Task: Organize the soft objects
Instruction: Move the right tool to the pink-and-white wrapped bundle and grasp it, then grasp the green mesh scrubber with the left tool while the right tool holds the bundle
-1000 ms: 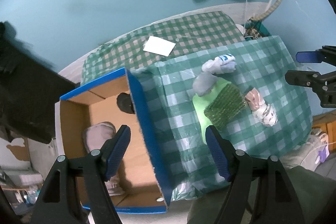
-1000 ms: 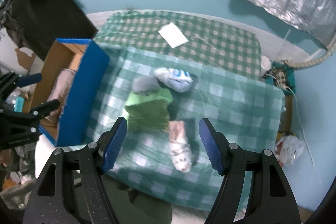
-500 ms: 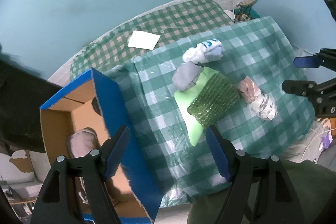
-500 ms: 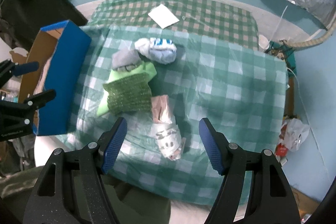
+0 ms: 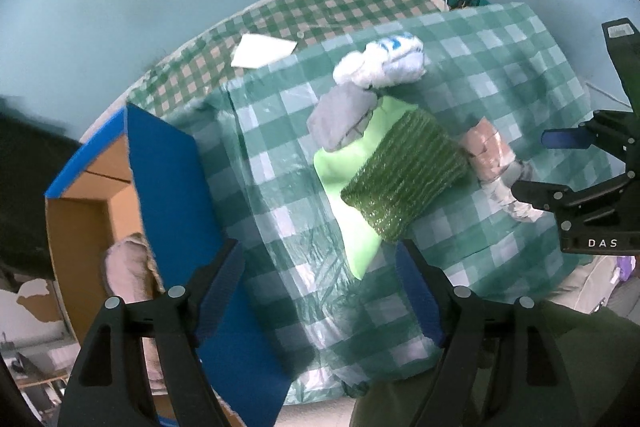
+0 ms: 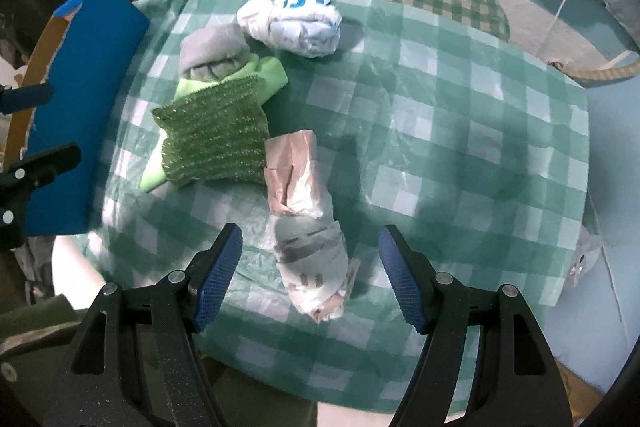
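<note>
Clearly the right gripper (image 6: 310, 277) is nearer: its fingers stand wide apart around the pink-and-white sock roll (image 6: 306, 215), which lies lengthwise from frame centre to bottom centre, near the blue box (image 6: 80, 107) at left.

left gripper (image 5: 320, 285): jaws wide apart, holding nothing | right gripper (image 6: 310, 273): jaws wide apart, holding nothing
</note>
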Tool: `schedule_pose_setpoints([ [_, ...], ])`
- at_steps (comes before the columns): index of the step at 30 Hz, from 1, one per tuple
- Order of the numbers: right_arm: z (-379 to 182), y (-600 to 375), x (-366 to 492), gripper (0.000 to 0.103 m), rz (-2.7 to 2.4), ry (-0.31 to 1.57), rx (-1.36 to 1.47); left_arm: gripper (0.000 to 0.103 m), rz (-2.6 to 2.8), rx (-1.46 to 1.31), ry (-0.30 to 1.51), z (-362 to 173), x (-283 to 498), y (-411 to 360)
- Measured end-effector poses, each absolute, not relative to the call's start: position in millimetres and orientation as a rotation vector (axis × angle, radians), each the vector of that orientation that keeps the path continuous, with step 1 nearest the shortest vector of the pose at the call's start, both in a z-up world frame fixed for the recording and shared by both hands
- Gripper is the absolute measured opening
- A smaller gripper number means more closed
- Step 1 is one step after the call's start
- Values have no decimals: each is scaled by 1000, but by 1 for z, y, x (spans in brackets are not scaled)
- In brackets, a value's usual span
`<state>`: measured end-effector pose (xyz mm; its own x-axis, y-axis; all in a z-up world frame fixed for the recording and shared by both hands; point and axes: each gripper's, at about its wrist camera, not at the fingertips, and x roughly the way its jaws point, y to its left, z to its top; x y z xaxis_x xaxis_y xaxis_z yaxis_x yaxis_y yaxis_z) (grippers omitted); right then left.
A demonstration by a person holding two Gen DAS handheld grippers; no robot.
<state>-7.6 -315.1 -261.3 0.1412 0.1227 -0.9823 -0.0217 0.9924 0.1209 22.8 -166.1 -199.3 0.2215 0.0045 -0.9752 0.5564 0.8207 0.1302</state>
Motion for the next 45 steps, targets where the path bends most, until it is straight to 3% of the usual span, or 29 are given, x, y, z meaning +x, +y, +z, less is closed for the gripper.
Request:
schedule_pose_setpoints([
  [11,-290,-312,-4,70,136,1446,72,79,-403,477,1348,-225,19,-168],
  [12,-291,-312,-4,67,140,1444,75,79,-405,472,1353,-227,19,-168],
  [14,-294,-313,-3,43,155,1449,81,79,-397,471,1362,-231,20,-168],
  [17,-293,-317,-4,39,166,1440,108,79,-395,470,1370,-235,22,-169],
  [31,-280,-374,-9,38,66,1421,215,85,-473,492,1360,-244,33,-198],
  [45,-280,-381,-16,38,78,1425,239,85,-568,592,1354,-276,47,-240],
])
